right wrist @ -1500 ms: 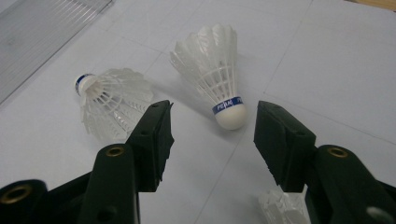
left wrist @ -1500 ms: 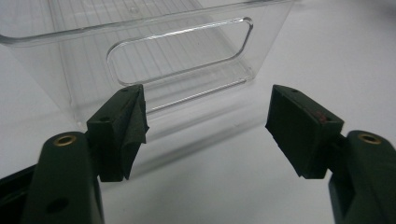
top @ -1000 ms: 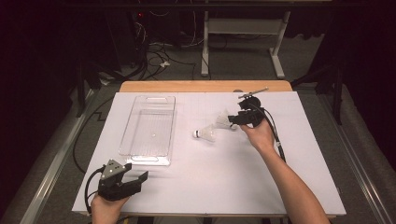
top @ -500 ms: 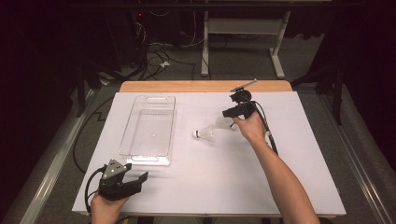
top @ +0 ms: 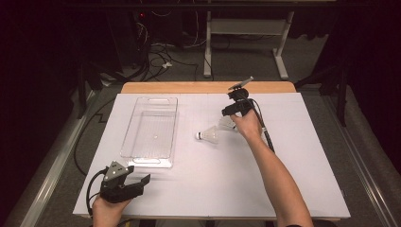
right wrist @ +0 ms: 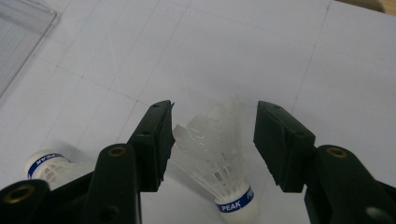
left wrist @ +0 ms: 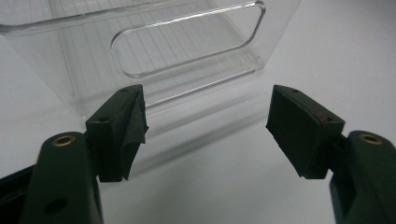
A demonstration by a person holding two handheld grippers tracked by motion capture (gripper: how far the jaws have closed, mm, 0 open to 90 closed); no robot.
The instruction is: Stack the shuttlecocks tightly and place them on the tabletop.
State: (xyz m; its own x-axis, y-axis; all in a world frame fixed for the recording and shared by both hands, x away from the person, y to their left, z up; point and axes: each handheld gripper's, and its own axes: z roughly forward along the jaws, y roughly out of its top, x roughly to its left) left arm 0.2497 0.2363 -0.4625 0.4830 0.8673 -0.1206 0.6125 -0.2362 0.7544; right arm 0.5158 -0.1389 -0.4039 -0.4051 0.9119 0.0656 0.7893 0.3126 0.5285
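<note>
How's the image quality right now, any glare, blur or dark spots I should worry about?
High view: white table cover evenly lit, surroundings nearly black, clear bin low in contrast. Left gripper view: the bin's handle wall catches soft glare and casts a faint shadow. Right gripper view: the shuttlecock between the open right claw is sharp; its feather tips look slightly washed out.

"PEAK" in white on the blue band around the cork of each shuttlecock (right wrist: pixel 219 172).

Two white shuttlecocks lie to the right of the clear plastic tray (top: pixel 150 127): one shuttlecock (top: pixel 208 136) nearer the tray, the other shuttlecock (right wrist: pixel 219 154) just beyond it. One tray. Two handheld grippers.
</note>
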